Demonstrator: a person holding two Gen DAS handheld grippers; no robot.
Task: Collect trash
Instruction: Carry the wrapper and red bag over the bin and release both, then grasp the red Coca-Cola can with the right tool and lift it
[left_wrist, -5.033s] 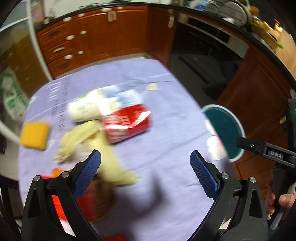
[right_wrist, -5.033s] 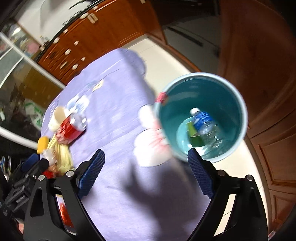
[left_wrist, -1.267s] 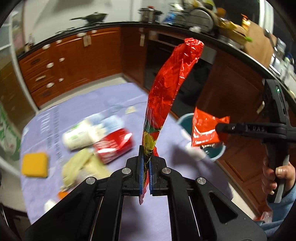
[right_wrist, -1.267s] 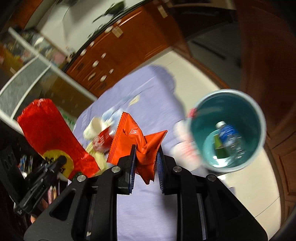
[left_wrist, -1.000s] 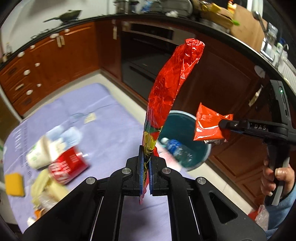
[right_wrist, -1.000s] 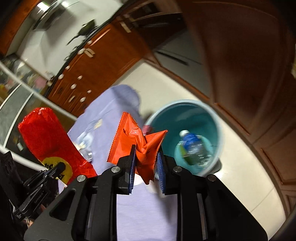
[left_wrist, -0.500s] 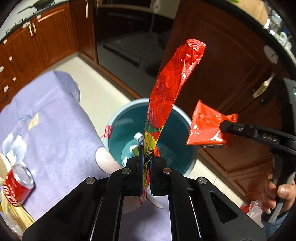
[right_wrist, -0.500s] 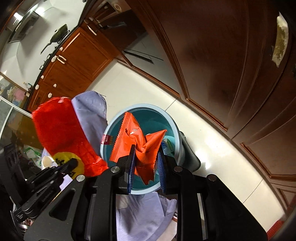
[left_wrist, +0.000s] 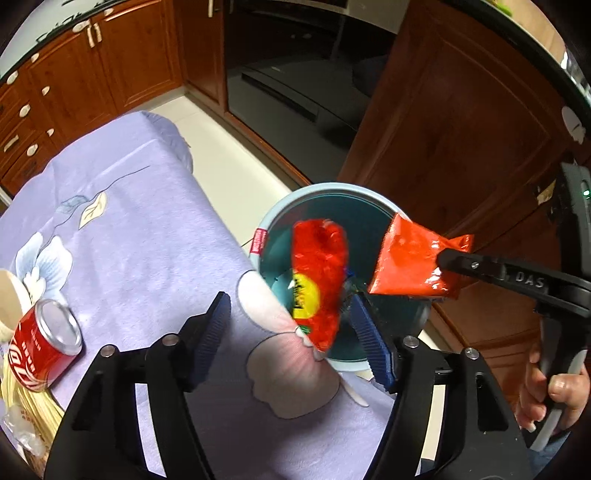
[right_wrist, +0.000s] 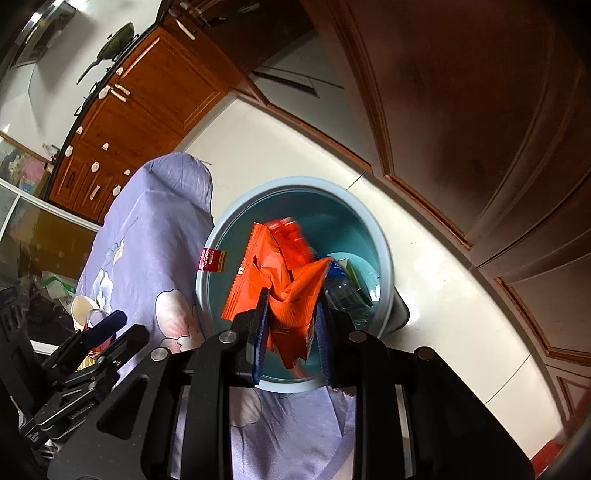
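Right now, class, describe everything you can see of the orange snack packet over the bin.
The orange snack packet is a crinkled, glossy foil-like wrapper with a serrated edge, creased and folded at its middle. The right gripper pinches that fold between its blue pads, so the packet sticks up and fans out. It hangs above the open teal bin, clear of its rim; nothing but the pads touches it.

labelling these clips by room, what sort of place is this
Most likely a home kitchen: wooden cabinets with drawers along the wall, a built-in oven under the counter, and a pan on the stove. A cloth-covered table stands beside a teal bin.
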